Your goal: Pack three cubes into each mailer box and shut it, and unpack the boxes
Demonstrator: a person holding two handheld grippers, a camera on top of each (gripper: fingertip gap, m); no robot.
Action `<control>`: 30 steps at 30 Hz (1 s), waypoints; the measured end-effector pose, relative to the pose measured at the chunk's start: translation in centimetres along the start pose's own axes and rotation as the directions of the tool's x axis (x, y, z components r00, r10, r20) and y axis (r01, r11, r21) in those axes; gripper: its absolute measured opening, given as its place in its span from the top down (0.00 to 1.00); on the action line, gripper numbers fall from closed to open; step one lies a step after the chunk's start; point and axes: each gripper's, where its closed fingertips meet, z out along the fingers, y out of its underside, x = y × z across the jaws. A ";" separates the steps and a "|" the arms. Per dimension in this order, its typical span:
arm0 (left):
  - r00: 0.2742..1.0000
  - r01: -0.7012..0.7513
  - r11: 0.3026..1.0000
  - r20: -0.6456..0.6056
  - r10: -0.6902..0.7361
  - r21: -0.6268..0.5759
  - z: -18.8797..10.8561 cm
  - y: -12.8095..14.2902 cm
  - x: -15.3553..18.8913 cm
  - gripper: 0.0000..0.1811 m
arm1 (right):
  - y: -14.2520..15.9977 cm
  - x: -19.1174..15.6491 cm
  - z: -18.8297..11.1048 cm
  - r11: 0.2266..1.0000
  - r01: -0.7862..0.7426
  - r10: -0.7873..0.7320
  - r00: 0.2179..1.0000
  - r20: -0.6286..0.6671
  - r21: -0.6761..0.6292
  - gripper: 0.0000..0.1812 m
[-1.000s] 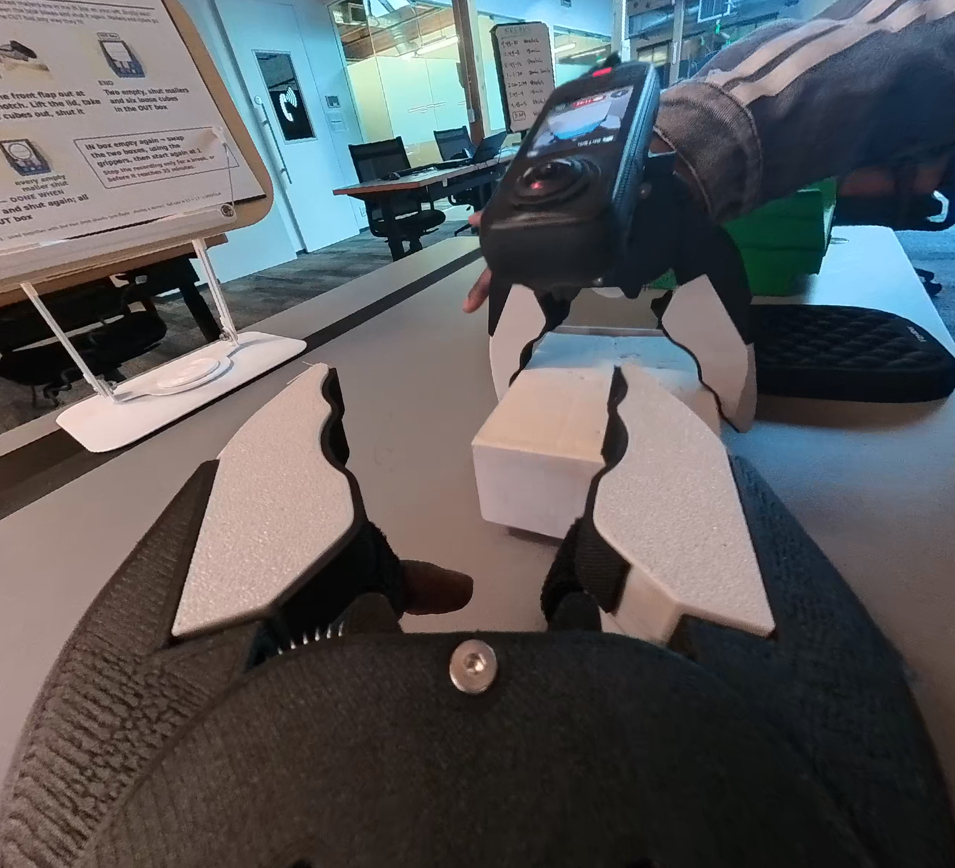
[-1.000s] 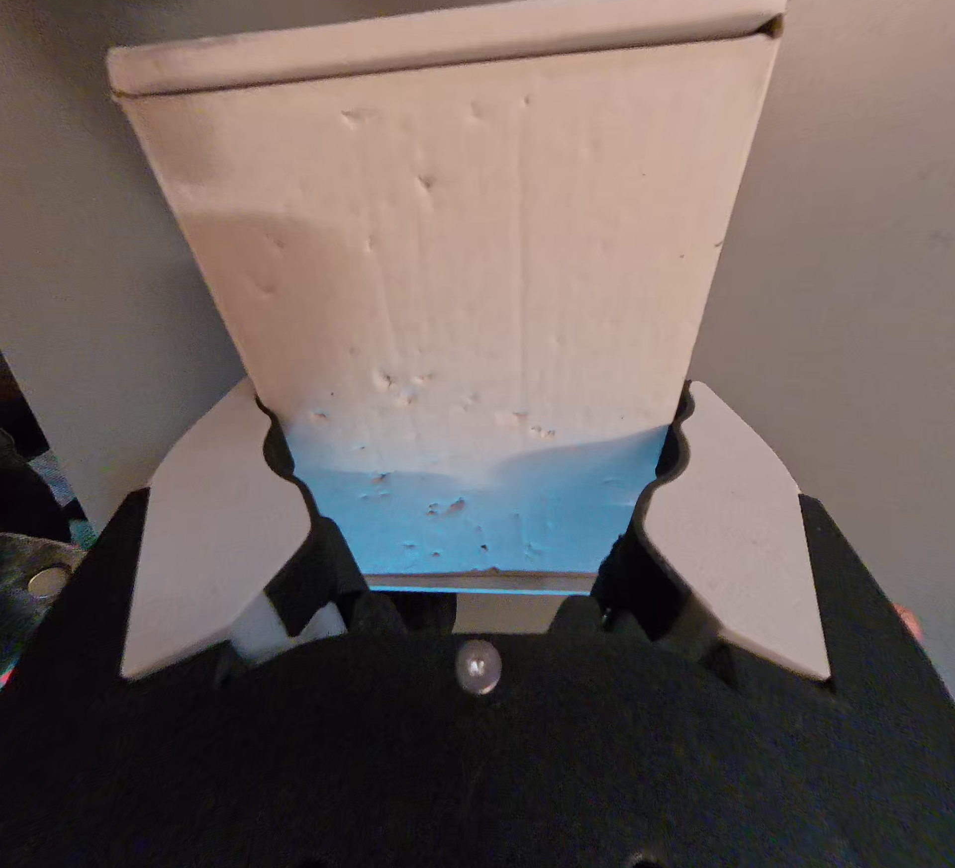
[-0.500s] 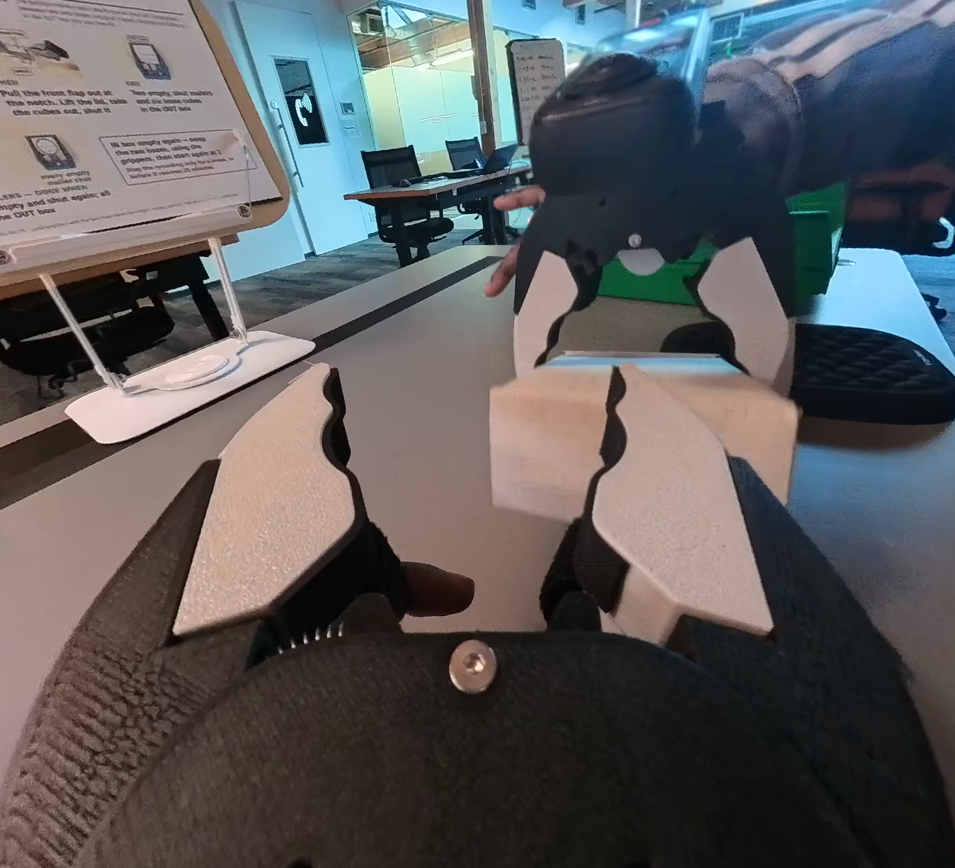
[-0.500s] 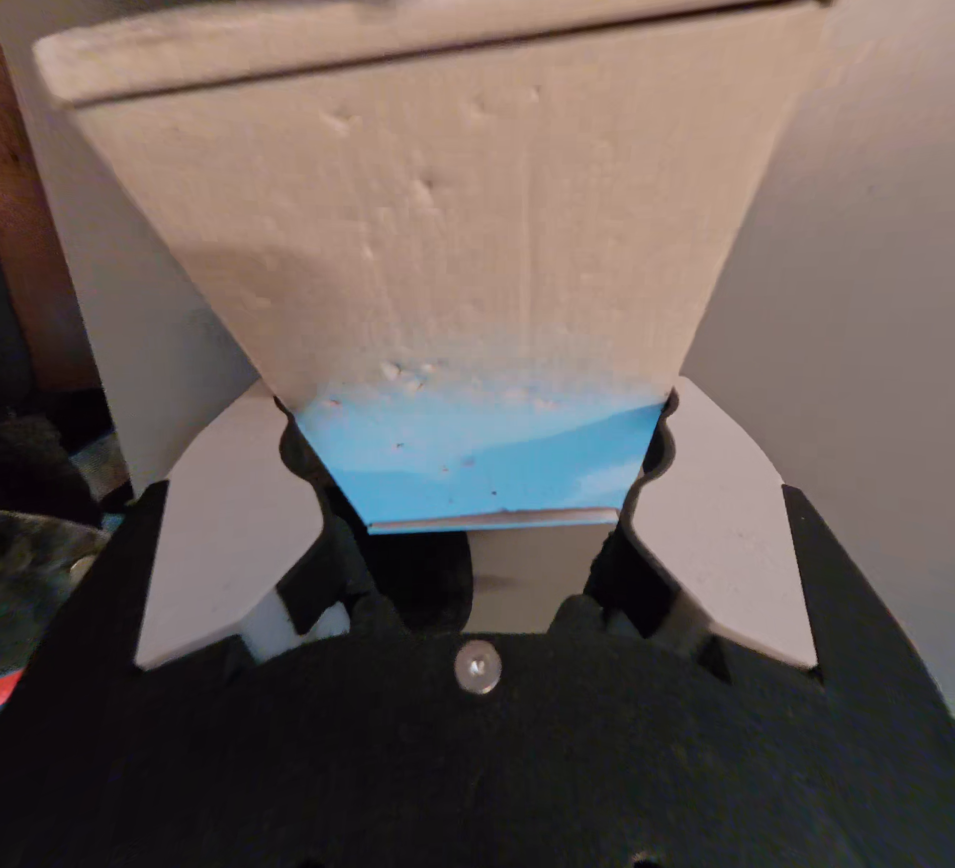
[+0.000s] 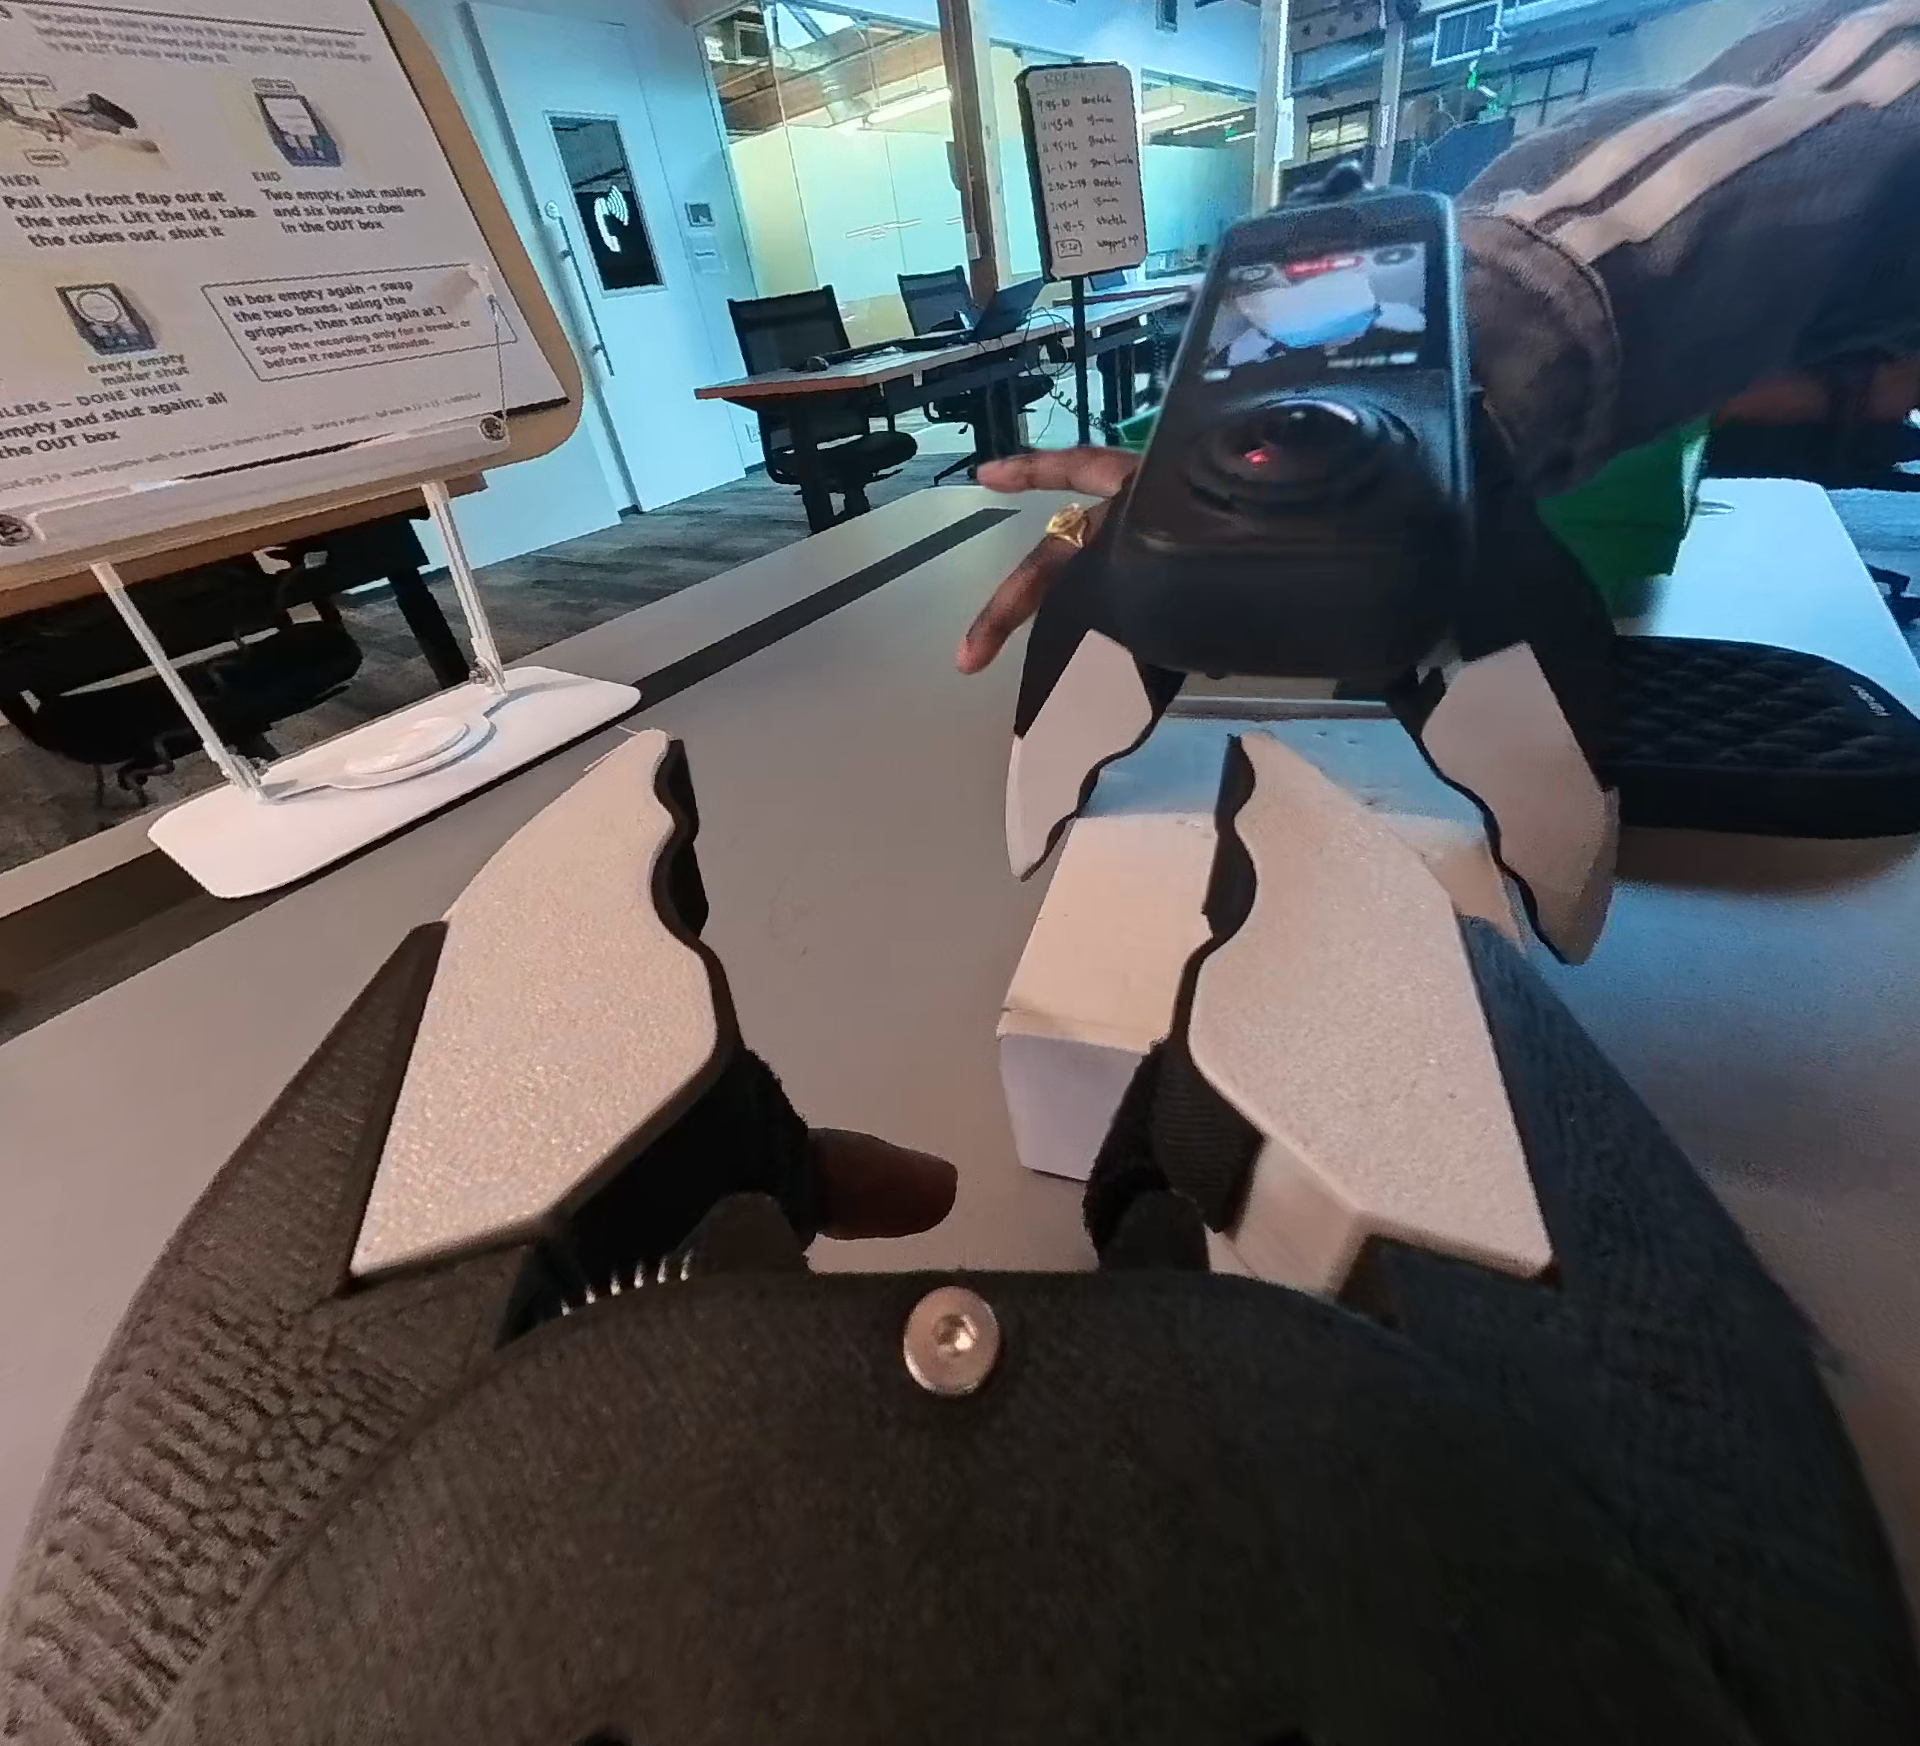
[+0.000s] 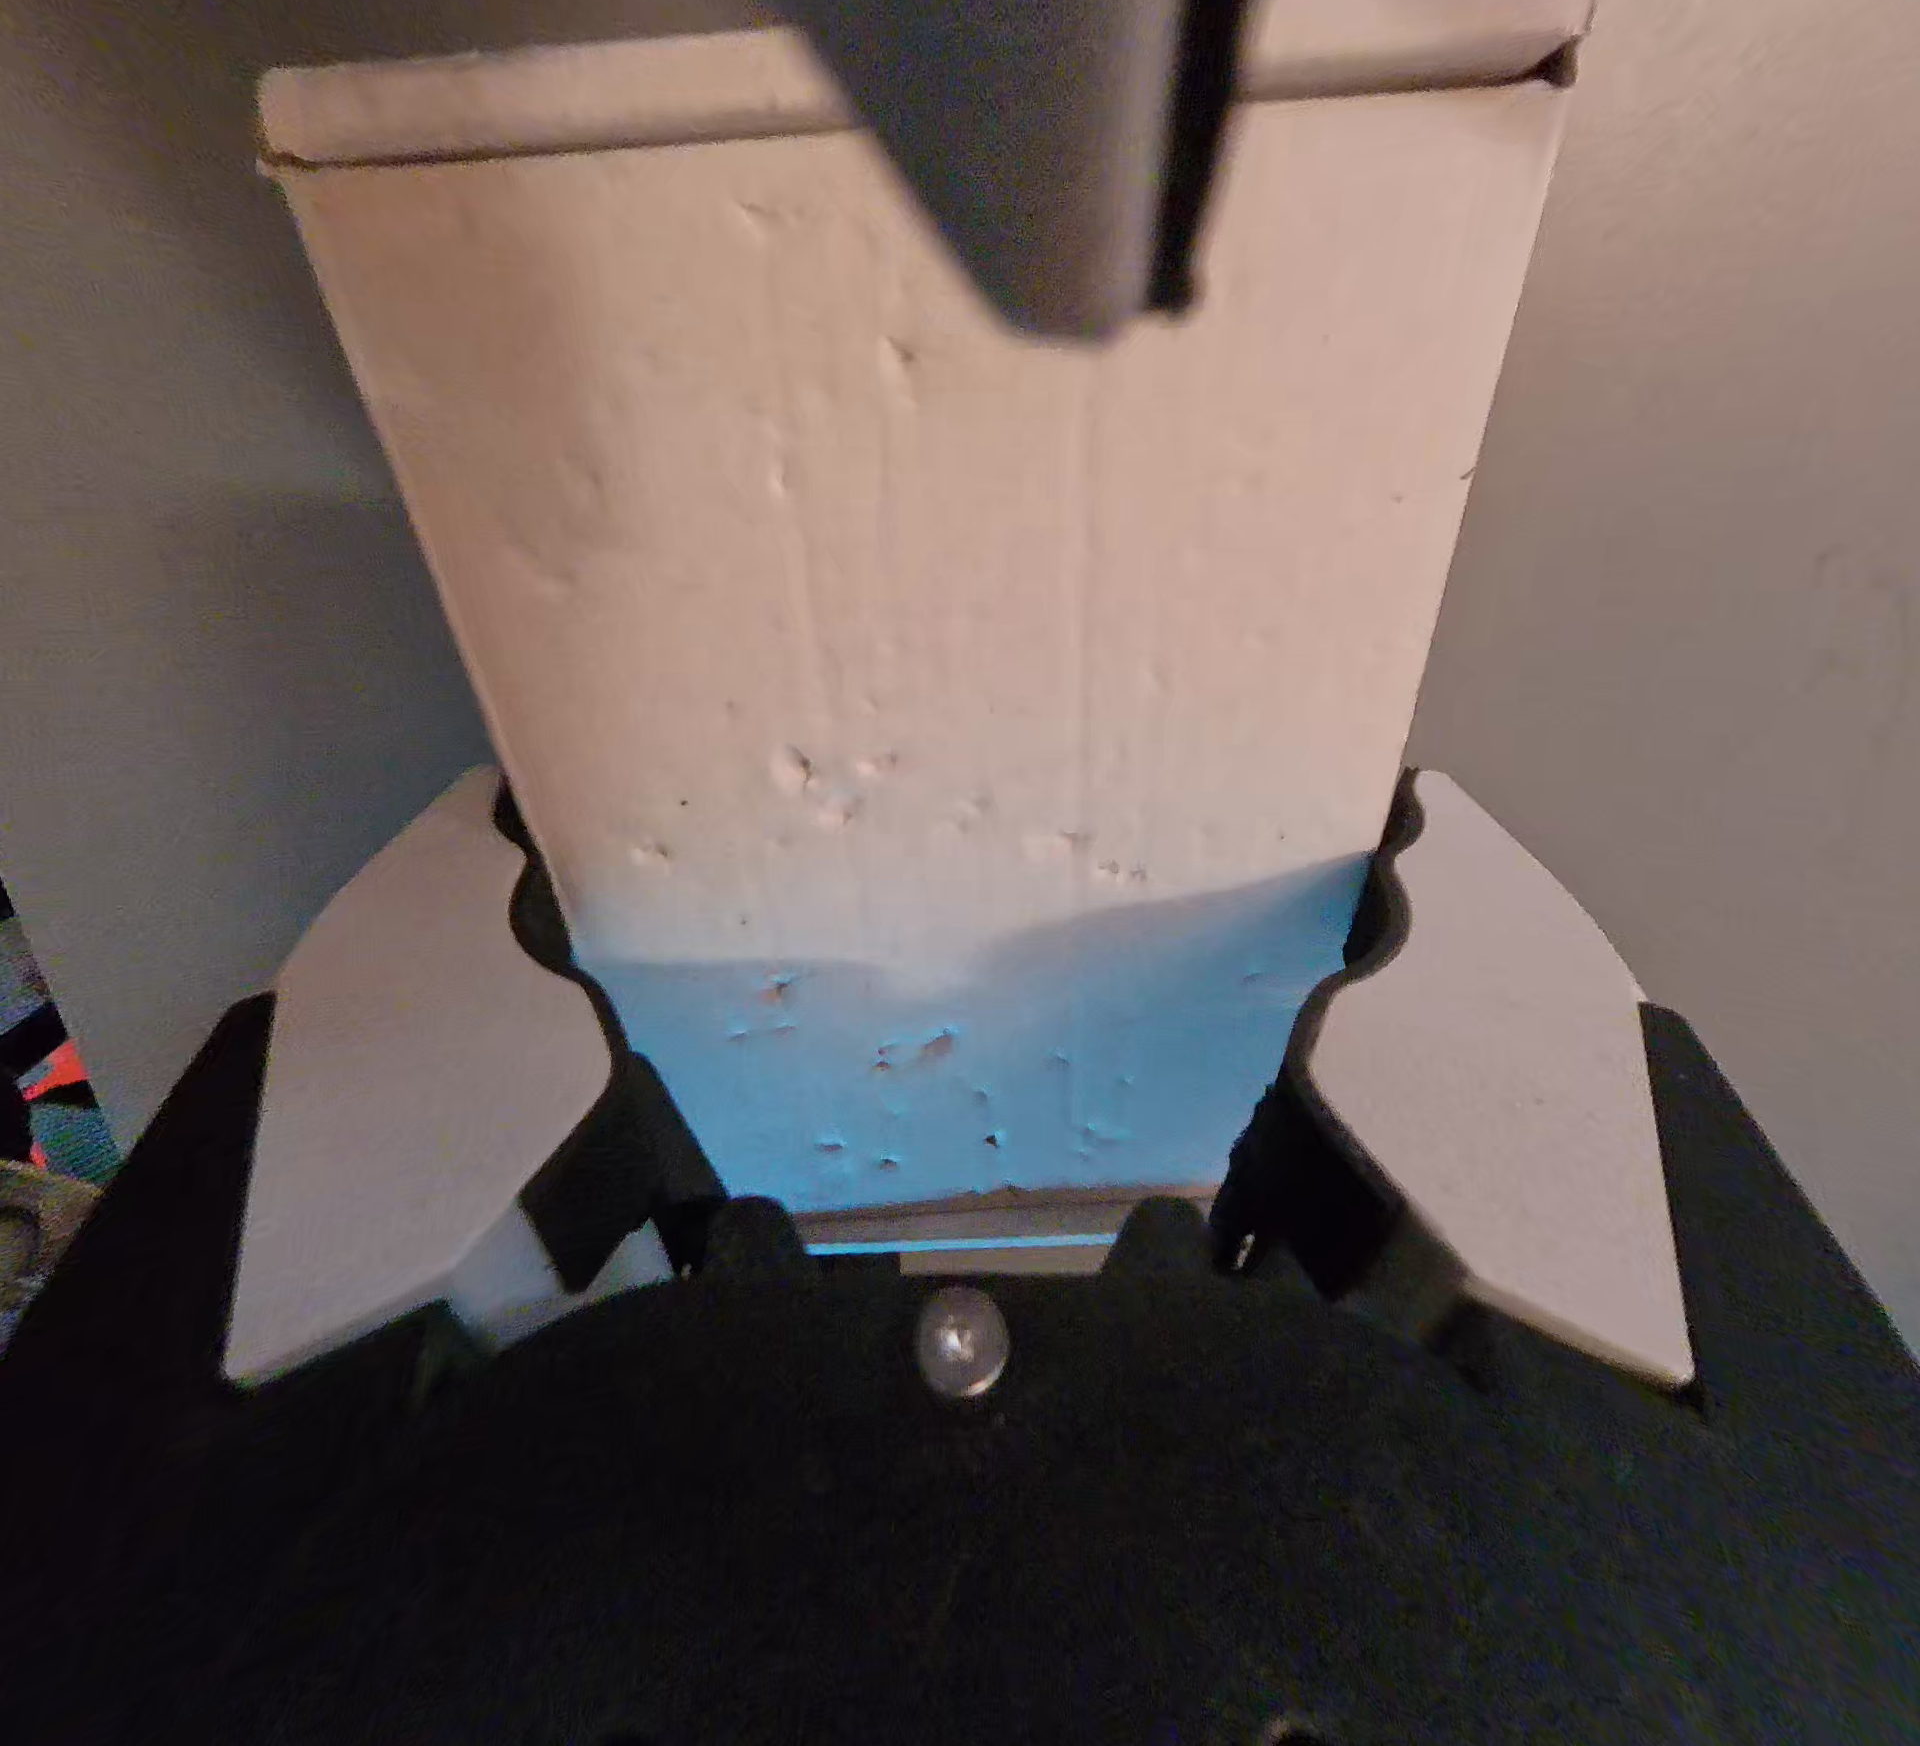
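A shut white mailer box (image 5: 1107,979) lies lengthwise on the grey table (image 5: 831,823). My right gripper (image 6: 956,792) reaches down over it and is shut on the mailer box (image 6: 935,553), one finger on each long side. It also shows in the left wrist view (image 5: 1299,901), with its camera facing me. My left gripper (image 5: 956,803) is open and empty, low over the table. Its right finger (image 5: 1340,969) overlaps the box's near end and shows as a dark finger (image 6: 1039,117) in the right wrist view. No cubes are in view.
An instruction board (image 5: 208,138) on a white stand (image 5: 395,761) stands at the left. A green bin (image 5: 1621,522) and a black quilted pad (image 5: 1756,751) sit behind the box on the right. A person's hand (image 5: 1039,553) and striped sleeve (image 5: 1714,242) hold the right gripper.
The right gripper lifted and tilted the box half a second ago, and now holds it low on the table again. My left finger now overlaps the box's end.
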 end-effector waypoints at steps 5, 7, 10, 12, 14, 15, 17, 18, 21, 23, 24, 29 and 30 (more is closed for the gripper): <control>1.000 0.005 1.000 0.020 -0.005 -0.002 -0.1 0.1 -0.5 0.48 | -0.3 0.0 -0.1 0.997 -0.005 0.006 1.000 -0.014 0.071 0.20; 1.000 -0.004 1.000 0.017 0.004 -0.005 -0.1 0.1 -0.4 0.48 | -0.3 0.0 -0.1 0.998 0.005 -0.004 1.000 -0.016 0.061 0.21; 1.000 -0.003 1.000 0.018 0.003 -0.003 -0.1 0.1 -0.4 0.48 | 0.1 -0.2 -0.3 1.000 0.011 -0.011 1.000 -0.004 0.021 0.22; 1.000 0.005 1.000 0.019 -0.005 0.002 -0.1 0.0 -0.5 0.48 | 0.3 -0.4 -0.6 1.000 0.011 -0.011 1.000 0.016 0.009 0.23; 1.000 0.006 1.000 0.023 -0.006 0.002 -0.2 0.0 -0.6 0.48 | 0.5 -0.3 -1.3 1.000 0.006 -0.006 1.000 0.018 0.015 0.23; 1.000 0.005 1.000 0.024 -0.005 0.002 -0.2 0.0 -0.6 0.48 | 0.6 -0.1 -1.8 1.000 -0.001 0.001 1.000 0.013 0.017 0.23; 1.000 0.003 1.000 0.023 -0.003 0.000 -0.2 0.0 -0.6 0.48 | 1.1 0.2 -2.9 1.000 -0.009 0.009 1.000 -0.004 0.013 0.23; 1.000 0.001 1.000 0.023 -0.001 -0.001 -0.2 0.0 -0.6 0.48 | 1.4 0.4 -3.5 1.000 -0.011 0.011 1.000 -0.020 0.010 0.24; 1.000 -0.002 1.000 0.023 0.002 -0.001 -0.2 0.0 -0.5 0.48 | 3.1 0.6 -5.6 1.000 -0.030 0.030 0.998 -0.053 -0.009 0.27; 1.000 -0.002 1.000 0.023 0.002 -0.005 -0.1 0.1 -0.5 0.48 | 4.3 0.2 -6.6 0.999 -0.042 0.042 0.998 -0.046 0.004 0.28; 1.000 -0.004 1.000 0.024 0.004 -0.007 0.0 0.2 -0.5 0.48 | 4.5 -0.1 -6.7 0.999 -0.049 0.049 0.998 -0.040 0.013 0.28; 0.999 -0.001 1.000 0.038 0.001 0.004 -0.1 0.0 -0.8 0.48 | 4.1 -1.5 -4.8 1.000 -0.018 0.018 1.000 -0.013 0.003 0.29; 0.999 0.004 1.000 0.042 -0.004 0.010 -0.2 -0.1 -0.9 0.48 | 3.7 -1.6 -4.3 1.000 -0.015 0.015 1.000 -0.007 0.009 0.29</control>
